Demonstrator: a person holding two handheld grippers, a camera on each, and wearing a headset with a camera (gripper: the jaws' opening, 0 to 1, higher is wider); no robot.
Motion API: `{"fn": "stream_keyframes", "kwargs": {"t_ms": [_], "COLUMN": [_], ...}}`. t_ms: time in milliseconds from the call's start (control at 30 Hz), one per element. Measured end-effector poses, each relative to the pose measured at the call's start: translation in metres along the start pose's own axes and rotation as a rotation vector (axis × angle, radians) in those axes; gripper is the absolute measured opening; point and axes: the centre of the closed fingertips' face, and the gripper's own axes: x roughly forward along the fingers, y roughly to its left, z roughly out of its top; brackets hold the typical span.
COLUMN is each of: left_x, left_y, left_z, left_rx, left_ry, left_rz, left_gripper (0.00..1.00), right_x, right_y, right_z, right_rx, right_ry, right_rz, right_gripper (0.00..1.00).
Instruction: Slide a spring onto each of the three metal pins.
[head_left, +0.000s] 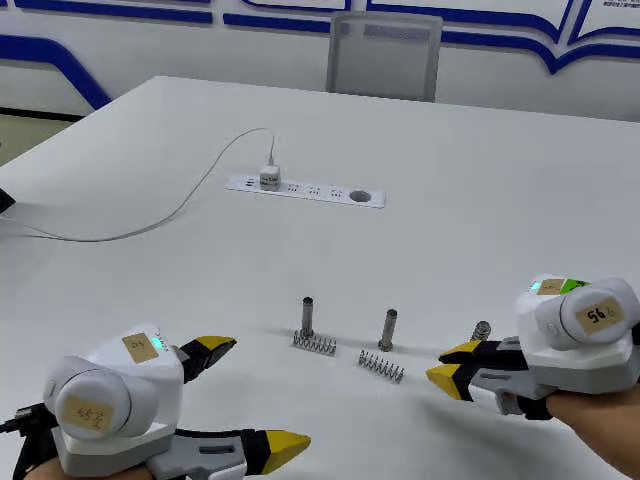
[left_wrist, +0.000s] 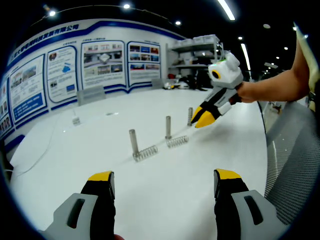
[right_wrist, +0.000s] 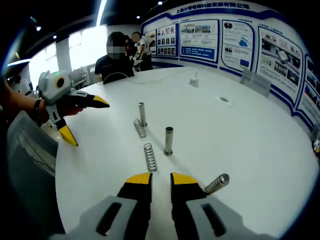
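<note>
Three metal pins stand upright in a row on the white table (head_left: 450, 200). The left pin (head_left: 307, 316) and middle pin (head_left: 387, 329) are bare. A loose spring (head_left: 314, 343) lies at the left pin's foot, and a second spring (head_left: 381, 366) lies in front of the middle pin. The right pin (head_left: 481, 330) carries a spring (right_wrist: 217, 183). My right gripper (head_left: 450, 364) hovers just beside that pin, jaws narrowly open with nothing between them. My left gripper (head_left: 250, 395) is wide open and empty, low at the near left, short of the left pin (left_wrist: 133, 142).
A white power strip (head_left: 304, 190) with a plugged charger and a cable lies mid-table, well behind the pins. A grey chair (head_left: 385, 55) stands at the far edge. People (right_wrist: 117, 55) sit beyond the table's other side.
</note>
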Motion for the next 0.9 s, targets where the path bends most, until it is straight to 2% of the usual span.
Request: {"fn": "stream_keyframes", "kwargs": {"t_ms": [400, 900], "left_x": [0.000, 0.000], "left_y": [0.000, 0.000], "left_z": [0.000, -0.003], "left_rx": [0.001, 0.000], "left_ry": [0.002, 0.007], "left_rz": [0.001, 0.003], "left_gripper": [0.83, 0.82], "right_x": [0.021, 0.049], "right_y": [0.011, 0.022], "right_z": [0.016, 0.022], "right_rx": [-0.065, -0.159], "right_ry": [0.024, 0.105], "right_rz": [0.049, 0.105], "right_gripper": [0.16, 0.17]}}
